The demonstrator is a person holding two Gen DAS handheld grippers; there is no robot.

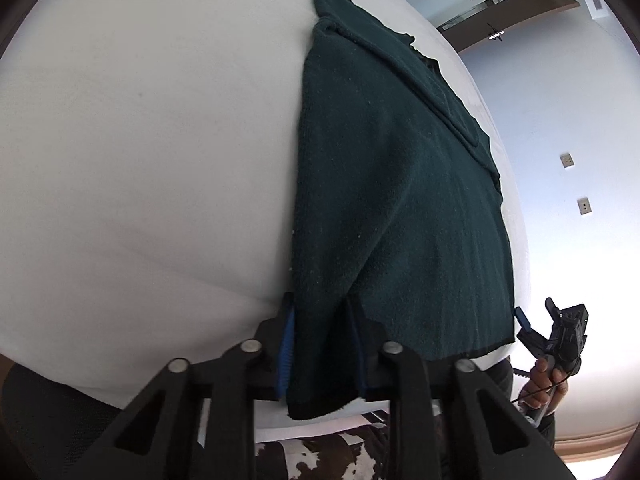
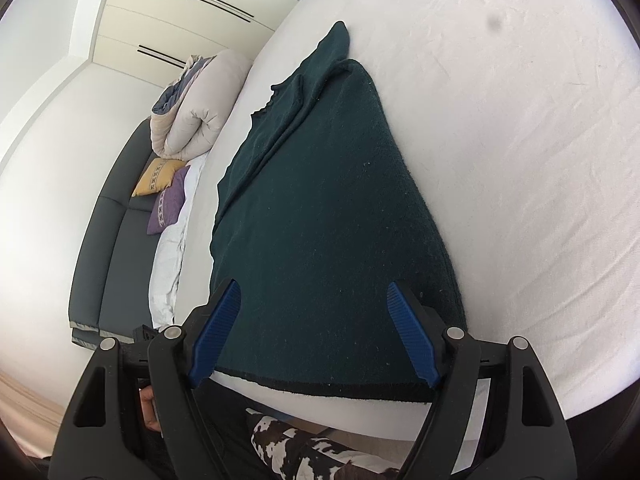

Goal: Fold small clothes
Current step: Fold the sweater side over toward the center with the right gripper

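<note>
Dark-green fleece garment lies folded at frame centre on white sheet. Left gripper clenched on its lower corner. Right gripper released, fingers spread over the lower hem.

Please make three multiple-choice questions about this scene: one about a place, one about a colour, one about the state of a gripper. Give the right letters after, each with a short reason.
1. Where does the garment lie?
A. on the white bed
B. on the grey sofa
C. on the floor

2. What colour is the garment?
A. yellow
B. dark green
C. purple

3. How do the two grippers stand?
A. both wide open
B. left gripper closed on the garment's corner, right gripper open
C. right closed on cloth, left open

Answers:
1 A: the white bed shows all around it.
2 B: the cloth is dark green in both views; yellow and purple belong to the cushions on the sofa.
3 B: the left gripper has its fingers pressed on the hem corner, while the right gripper has its fingers spread apart over the hem.
</note>
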